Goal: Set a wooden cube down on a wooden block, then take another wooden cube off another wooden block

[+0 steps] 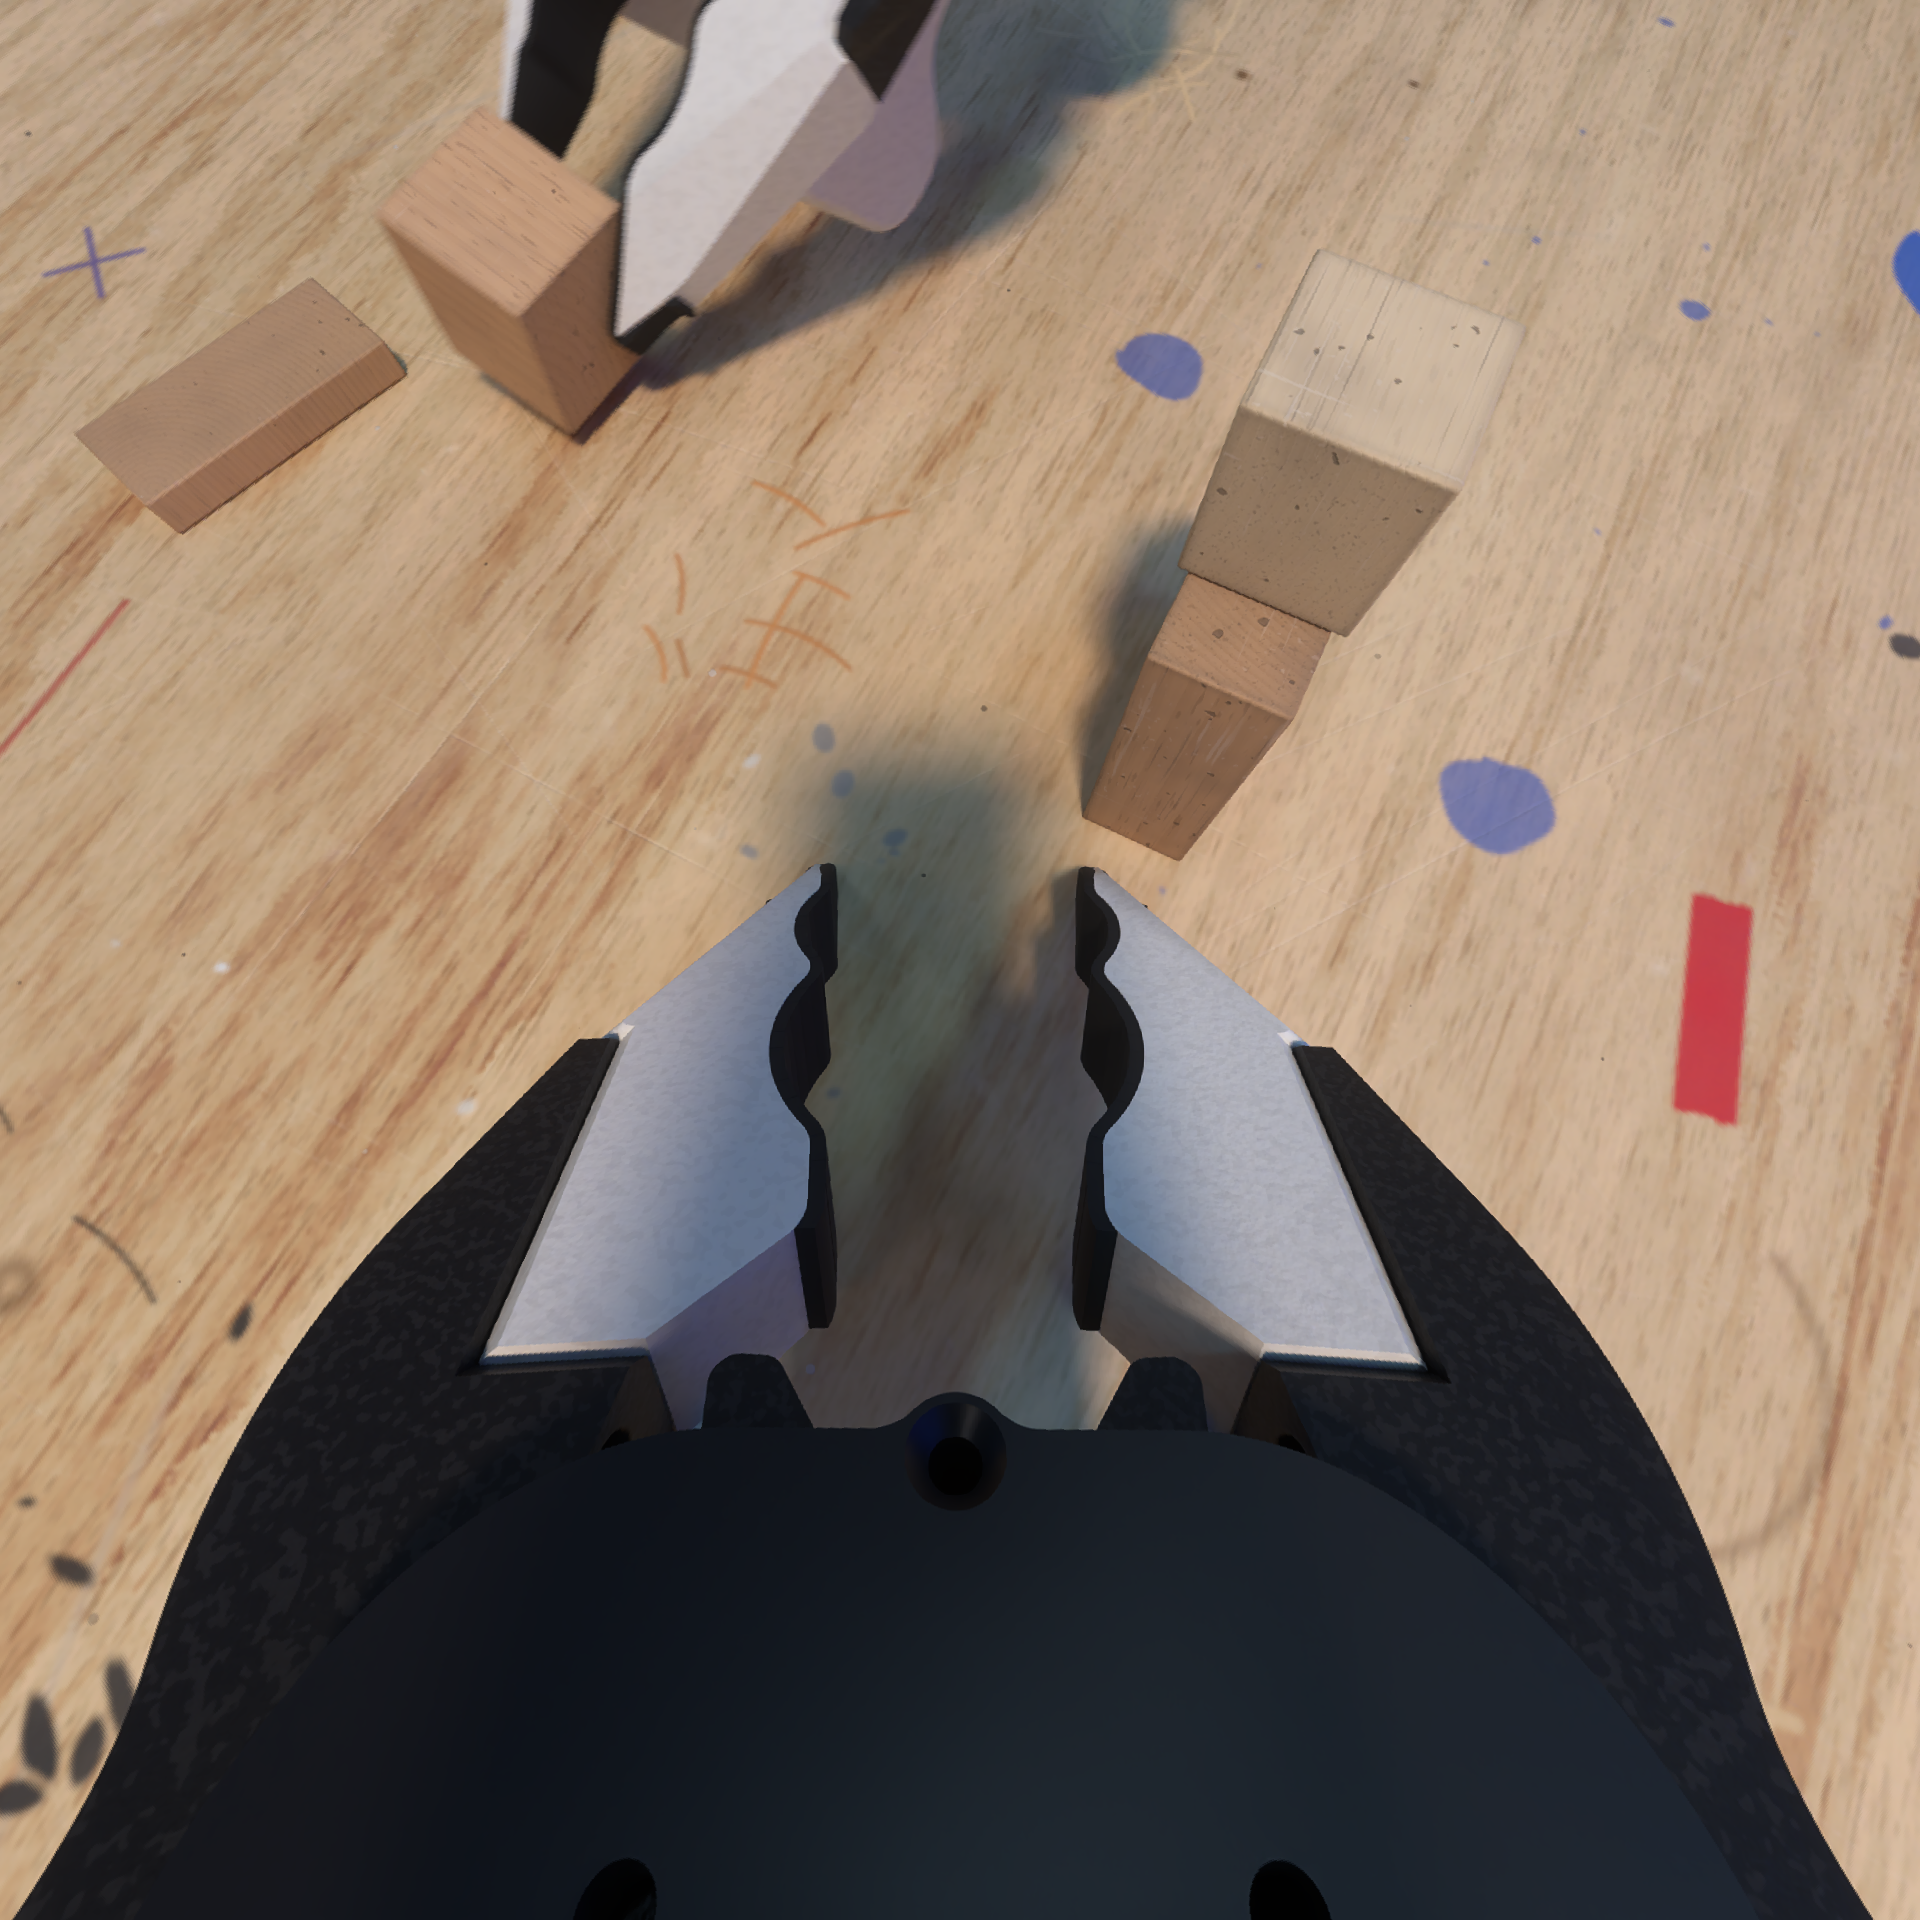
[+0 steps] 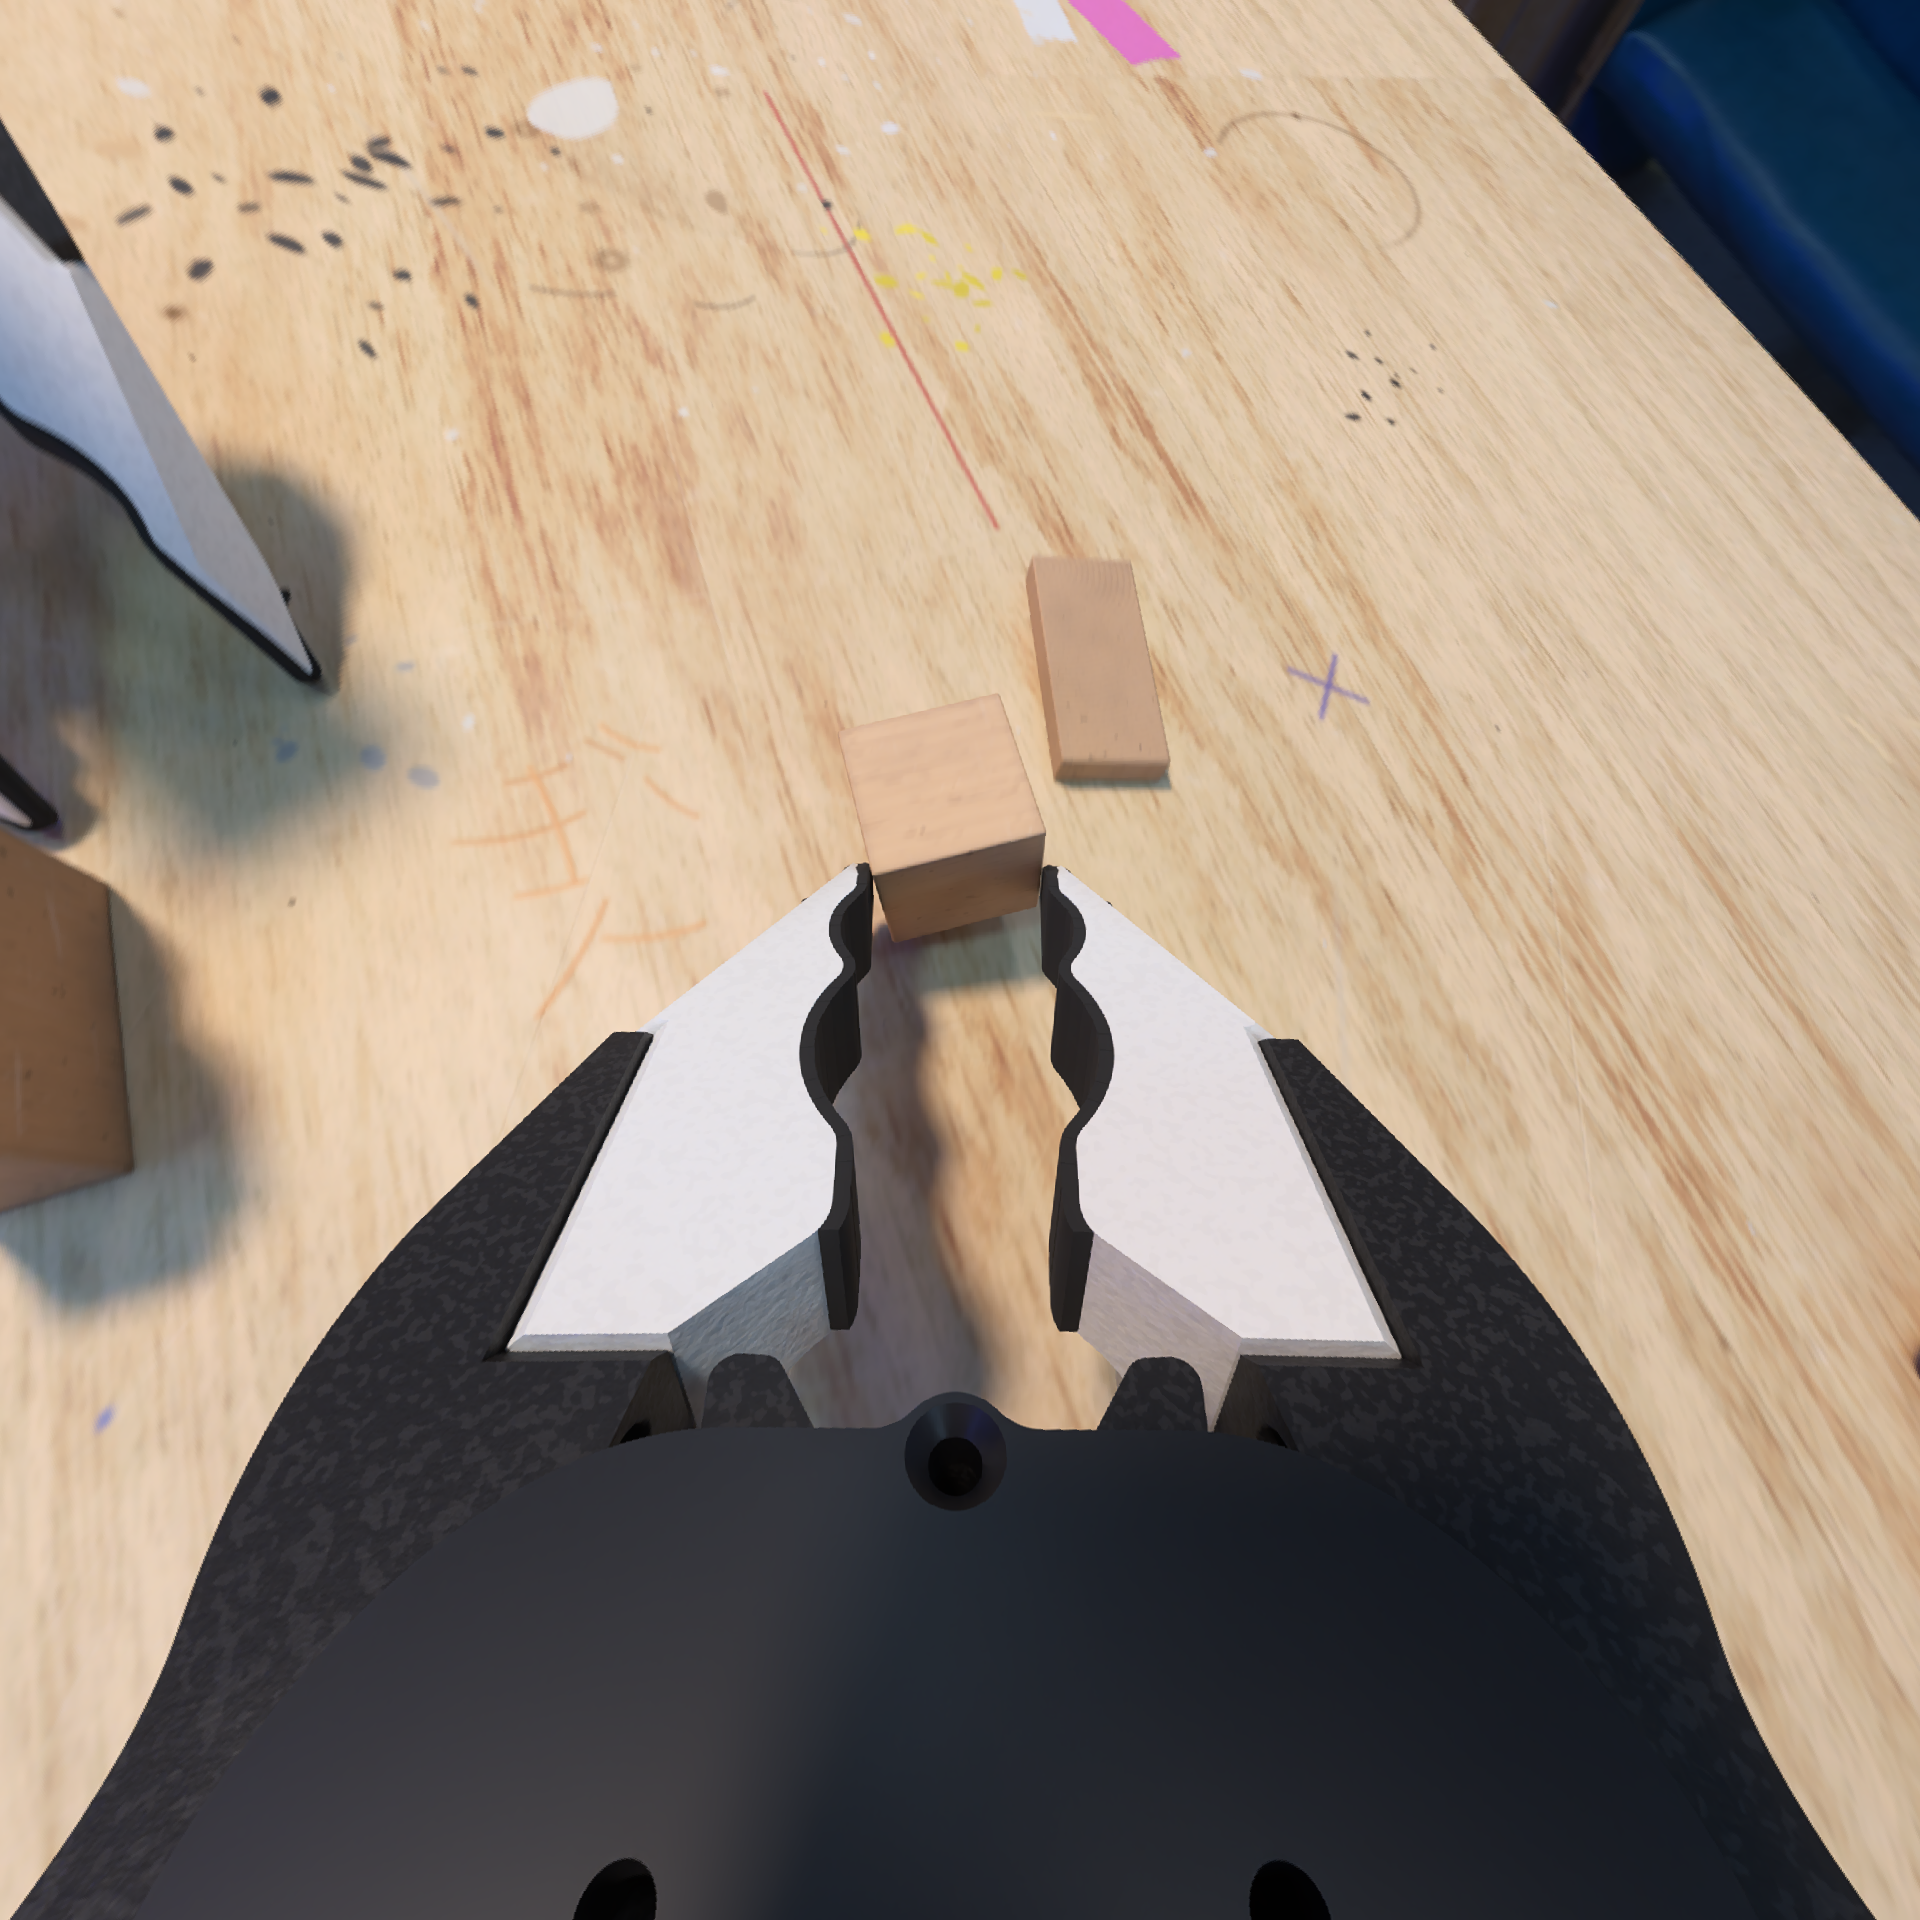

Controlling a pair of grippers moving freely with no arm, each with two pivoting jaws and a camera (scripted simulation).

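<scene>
My right gripper point(image 2: 954, 883) is shut on a tan wooden cube point(image 2: 940, 810), held at its fingertips low over the table. A flat wooden block point(image 2: 1101, 675) lies just beyond the cube to the right. In the left wrist view the same cube point(image 1: 509, 260) sits between the flat block point(image 1: 239, 405) and a white finger point(image 1: 727, 156) of the right gripper. My left gripper point(image 1: 956, 873) is open and empty. Ahead of it to the right, a pale wooden cube point(image 1: 1351, 436) rests on an upright wooden block point(image 1: 1195, 717).
The wooden table point(image 2: 1455, 520) bears paint spots and a red tape strip point(image 1: 1712, 1008). Its edge runs along the right of the right wrist view, with blue point(image 2: 1818, 208) beyond. One finger point(image 2: 156, 468) of the left gripper shows at the left.
</scene>
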